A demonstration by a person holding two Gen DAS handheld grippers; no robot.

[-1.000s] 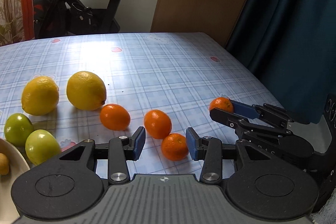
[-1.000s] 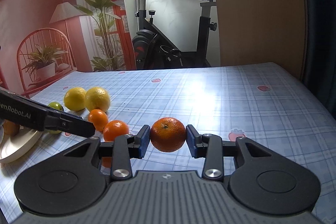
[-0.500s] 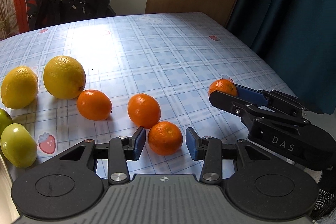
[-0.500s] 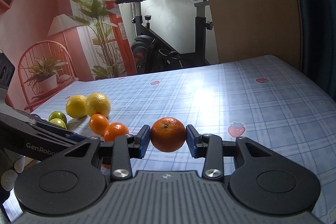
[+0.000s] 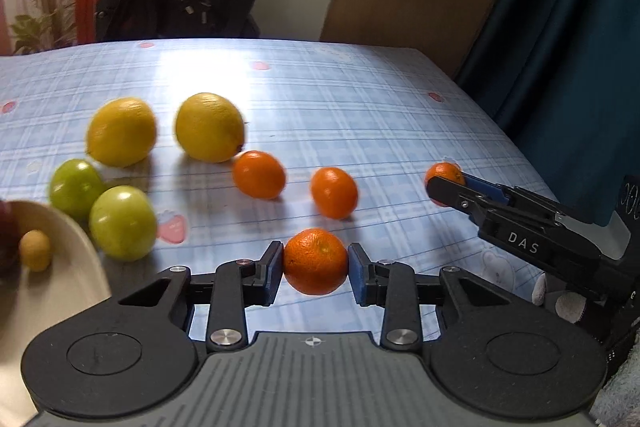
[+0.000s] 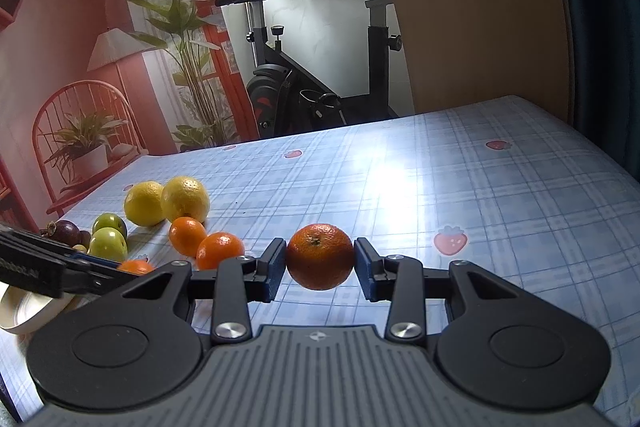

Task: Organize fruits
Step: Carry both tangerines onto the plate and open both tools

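Observation:
My left gripper (image 5: 316, 270) has its jaws closing, and both blue pads touch a mandarin (image 5: 316, 257) low over the checked tablecloth. My right gripper (image 6: 320, 265) is shut on another mandarin (image 6: 320, 253), held just above the cloth; in the left wrist view that gripper (image 5: 446, 185) comes in from the right. Two loose mandarins (image 5: 259, 174) (image 5: 334, 192) lie beyond my left gripper. Behind them are two lemons (image 5: 121, 131) (image 5: 209, 126), with two green fruits (image 5: 122, 223) (image 5: 76, 189) to the left.
A cream plate (image 5: 76, 269) at the near left holds a small yellowish fruit (image 5: 35, 250); dark mangosteens (image 6: 64, 229) show by it. The table's right edge (image 5: 520, 147) meets a dark curtain (image 5: 568, 47). An exercise bike (image 6: 304, 79) stands behind the table.
My left gripper shifted over the nearest mandarin and its pads closed in from a wide gap to touch it. The right gripper kept its mandarin and hardly moved.

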